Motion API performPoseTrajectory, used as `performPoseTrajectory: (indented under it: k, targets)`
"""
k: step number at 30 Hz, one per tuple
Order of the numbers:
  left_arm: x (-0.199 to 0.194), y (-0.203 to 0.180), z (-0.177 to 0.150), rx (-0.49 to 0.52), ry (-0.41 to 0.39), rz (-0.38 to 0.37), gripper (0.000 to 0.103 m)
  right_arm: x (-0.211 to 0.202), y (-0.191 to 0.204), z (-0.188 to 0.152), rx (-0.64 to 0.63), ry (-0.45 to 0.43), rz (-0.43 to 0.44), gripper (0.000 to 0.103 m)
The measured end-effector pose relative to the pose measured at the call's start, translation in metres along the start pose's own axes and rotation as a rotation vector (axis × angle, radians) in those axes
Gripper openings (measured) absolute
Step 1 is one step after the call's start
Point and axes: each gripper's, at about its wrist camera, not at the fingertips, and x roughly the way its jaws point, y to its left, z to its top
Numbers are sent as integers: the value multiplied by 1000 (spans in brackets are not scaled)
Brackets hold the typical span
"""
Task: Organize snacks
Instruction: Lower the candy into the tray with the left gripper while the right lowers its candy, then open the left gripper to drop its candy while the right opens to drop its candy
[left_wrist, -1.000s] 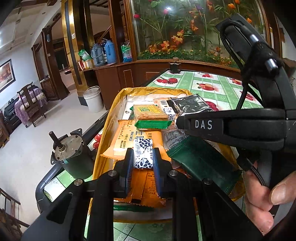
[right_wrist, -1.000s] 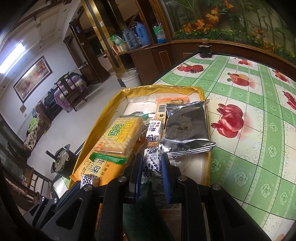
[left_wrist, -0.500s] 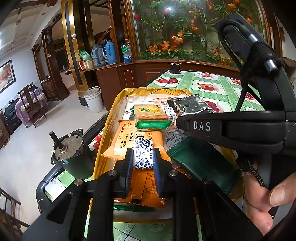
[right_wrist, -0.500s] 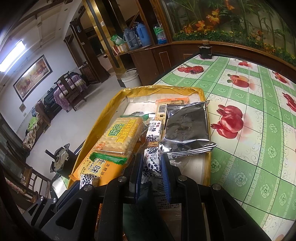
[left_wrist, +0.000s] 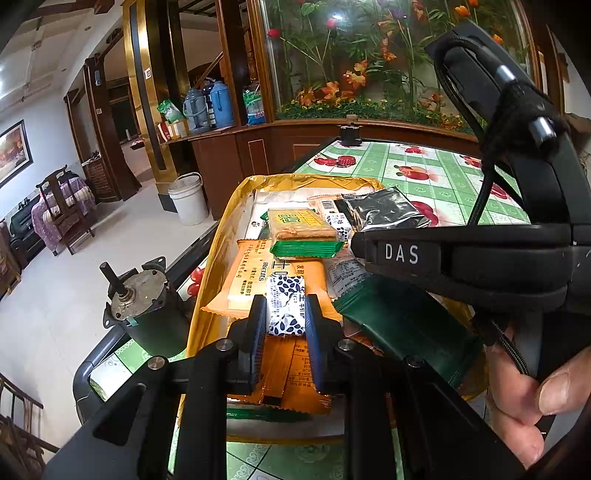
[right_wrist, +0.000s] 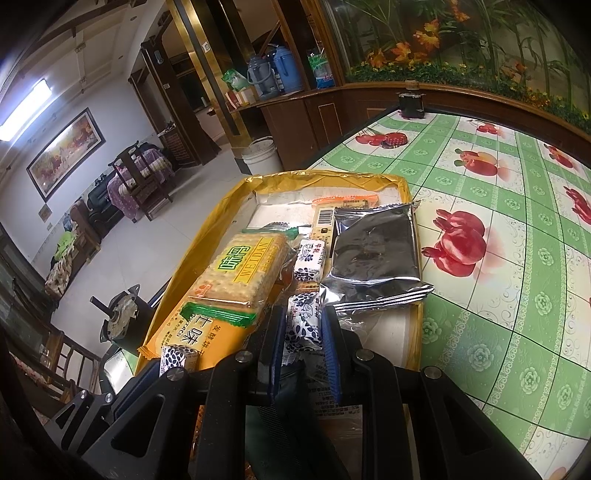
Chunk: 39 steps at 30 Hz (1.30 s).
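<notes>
Left gripper: held level over the near end of the tray, pointing down its length; fingers narrow, clamped on a blue-patterned candy, which sits above the orange biscuit pack.

Right gripper: just right of the left one, same heading; seen in the left view as a black body marked DAS, with the person's right hand around its handle at lower right. Fingers narrow, pinching a second candy over the tray's middle.

Tray contents: cracker pack atop the orange pack; loose candy; silver pouch; green pouch.

Tray rests on a green fruit-print tablecloth.
</notes>
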Motion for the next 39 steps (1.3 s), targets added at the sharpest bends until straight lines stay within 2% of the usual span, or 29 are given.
performPoseTrajectory:
  k: [32, 34, 36, 39]
  targets:
    - [0, 0, -1, 1, -4, 5, 18, -4, 6, -5, -21, 1, 11, 24]
    - [0, 3, -2, -2, -6, 9, 18, -5, 6, -5, -24, -1, 12, 26]
    - [-1, 8, -2, -5, -5, 10, 18, -7, 7, -5, -25, -6, 18, 32]
    - [-2, 14, -3, -5, -5, 15, 18, -11, 7, -5, -28, -16, 22, 34]
